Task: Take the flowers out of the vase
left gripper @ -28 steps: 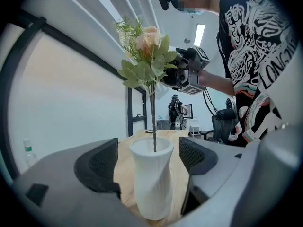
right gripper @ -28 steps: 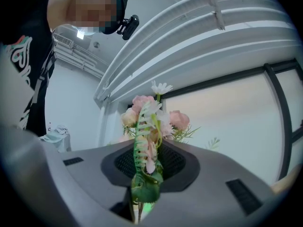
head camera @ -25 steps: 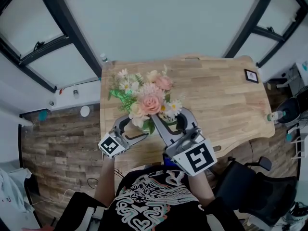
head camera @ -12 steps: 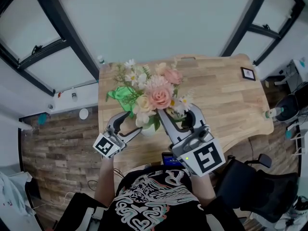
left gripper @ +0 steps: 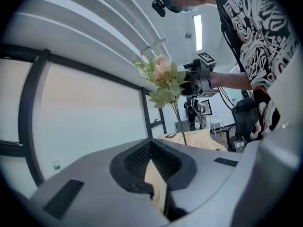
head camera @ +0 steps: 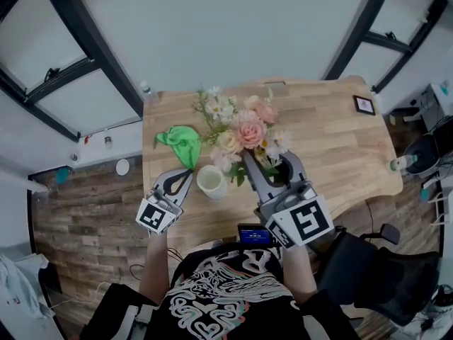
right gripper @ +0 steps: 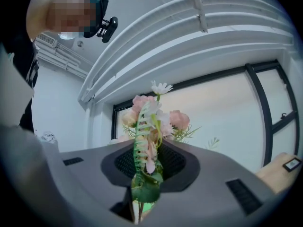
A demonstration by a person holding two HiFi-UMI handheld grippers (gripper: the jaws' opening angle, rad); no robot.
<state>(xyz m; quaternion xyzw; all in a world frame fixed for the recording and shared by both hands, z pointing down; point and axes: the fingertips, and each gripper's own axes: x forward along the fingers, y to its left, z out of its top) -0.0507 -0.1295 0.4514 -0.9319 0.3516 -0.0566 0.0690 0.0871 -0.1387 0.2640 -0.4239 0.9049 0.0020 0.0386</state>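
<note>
While my right gripper [head camera: 270, 160] clamps the flowers [head camera: 244, 129] beside the vase [head camera: 212, 190], my left gripper [head camera: 188, 174] (empty) sits closed.

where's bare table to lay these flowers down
The table is barest right of the flowers, up to the small framed card near its right edge. The left end is crowded: green cloth and vase.

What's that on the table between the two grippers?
A white vase stands between the left gripper and the right gripper, which holds the flowers; the head view shows it.
</note>
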